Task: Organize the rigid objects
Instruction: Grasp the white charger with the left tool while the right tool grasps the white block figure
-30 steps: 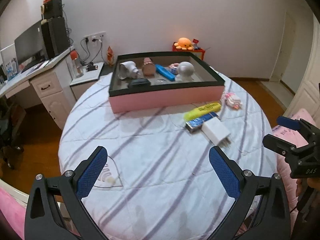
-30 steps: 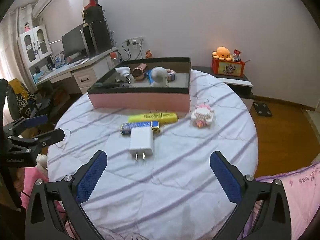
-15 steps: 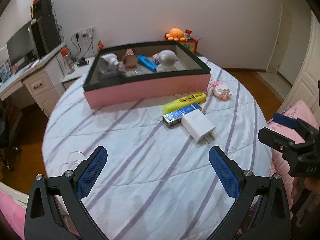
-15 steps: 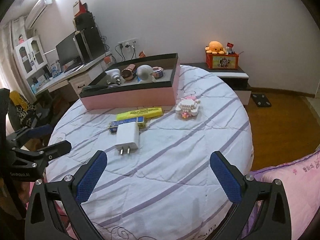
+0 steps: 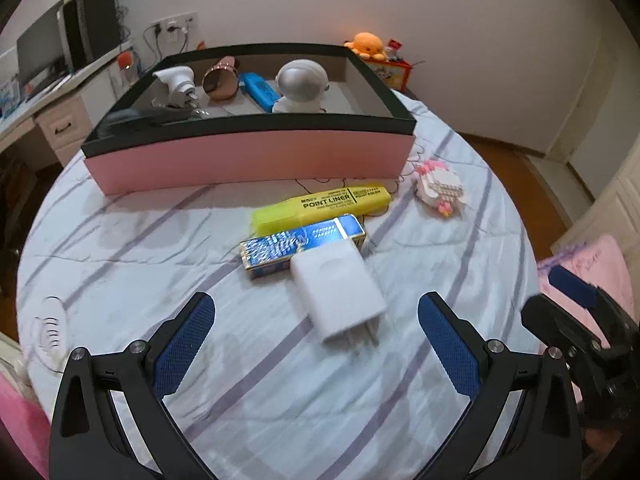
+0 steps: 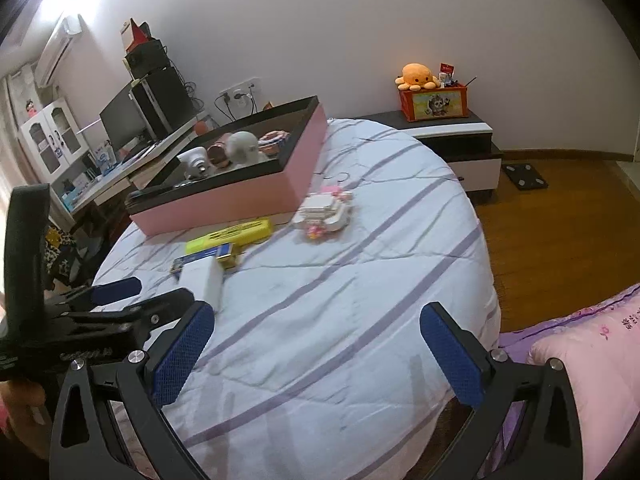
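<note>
step: left gripper (image 5: 316,334), jaws spread wide and empty, lines up on the white rectangular plastic charger plug (image 5: 338,294); judged a pre-grasp approach.
target location: charger lies flat on the round bed with white purple-striped quilt (image 5: 160,240), prongs pointing toward the camera, its far end touching the shiny blue-and-gold flat box (image 5: 302,242).
neighbours: yellow plastic highlighter pen (image 5: 322,206) just behind the blue box; pink-and-white block-built toy (image 5: 440,192) off to the right, apart.
goal: pink cardboard box with black rim (image 5: 248,156), already holding several items, sits beyond the loose things.
right gripper (image 6: 316,346): jaws spread, empty, hovers over bare quilt to the right, clear of the charger.
how to do well: come down with fingers on the charger's long sides, not the prongs; centre before closing.
risk: nudging the blue box; soft quilt may let the charger tilt.
</note>
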`<state>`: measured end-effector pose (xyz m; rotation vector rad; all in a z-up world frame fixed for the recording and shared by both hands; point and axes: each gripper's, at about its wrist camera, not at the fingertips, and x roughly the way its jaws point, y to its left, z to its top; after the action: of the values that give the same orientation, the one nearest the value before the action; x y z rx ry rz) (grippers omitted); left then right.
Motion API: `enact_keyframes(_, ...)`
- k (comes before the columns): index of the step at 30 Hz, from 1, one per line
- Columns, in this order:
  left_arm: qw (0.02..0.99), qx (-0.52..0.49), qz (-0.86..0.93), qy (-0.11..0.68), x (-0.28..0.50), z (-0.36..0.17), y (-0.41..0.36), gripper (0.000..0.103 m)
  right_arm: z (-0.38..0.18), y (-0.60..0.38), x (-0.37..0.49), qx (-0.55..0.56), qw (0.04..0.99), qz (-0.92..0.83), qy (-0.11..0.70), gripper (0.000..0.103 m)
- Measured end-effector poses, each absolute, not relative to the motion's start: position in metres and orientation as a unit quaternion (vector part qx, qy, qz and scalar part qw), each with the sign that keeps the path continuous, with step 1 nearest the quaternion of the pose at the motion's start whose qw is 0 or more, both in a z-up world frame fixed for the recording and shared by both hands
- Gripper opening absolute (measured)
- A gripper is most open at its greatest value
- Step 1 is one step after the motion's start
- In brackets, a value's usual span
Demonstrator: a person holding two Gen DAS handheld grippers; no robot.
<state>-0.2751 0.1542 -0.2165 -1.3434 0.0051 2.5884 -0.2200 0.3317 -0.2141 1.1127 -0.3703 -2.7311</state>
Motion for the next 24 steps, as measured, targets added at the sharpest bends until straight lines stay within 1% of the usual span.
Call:
enact_keyframes(4,0.095,-0.460,0.883,0.000,-0.283,-0.227,0.162,0.100,-0.220,0.340,-0.231,0.379,0.092,-0.912,-0.127,0.103)
enact_keyframes(5,0.091,-0.458,0.884,-0.004,-0.284,-0.228,0.163,0.094,-0.221,0.341,-0.234,0.380,0.094,-0.911,-0.127,0.103)
enact_keyframes(6,0.089,-0.457,0.885,-0.003,-0.285,-0.229,0.163,0.082,-0.222,0.341,-0.236,0.382,0.098,-0.910,-0.126,0.103)
enact_keyframes(8,0.089,-0.460,0.883,0.004,-0.287,-0.232,0.164,0.072,-0.223,0.339,-0.241,0.383,0.105,-0.909,-0.122,0.103)
enact_keyframes(9,0.098,-0.457,0.884,0.001,-0.287,-0.232,0.164,0.061,-0.224,0.338,-0.244,0.384,0.106,-0.909,-0.119,0.103)
enact_keyframes(11,0.108,-0.457,0.883,0.006,-0.284,-0.231,0.163,0.050,-0.225,0.337,-0.248,0.384,0.110,-0.909,-0.118,0.103)
enact_keyframes(17,0.087,-0.447,0.889,0.033,-0.273,-0.226,0.151,0.041,-0.229,0.327,-0.261,0.391,0.117,-0.906,-0.115,0.103)
enact_keyframes(24,0.066,-0.446,0.891,0.051,-0.261,-0.225,0.125,0.041,-0.231,0.318,-0.262,0.394,0.127,-0.903,-0.112,0.103)
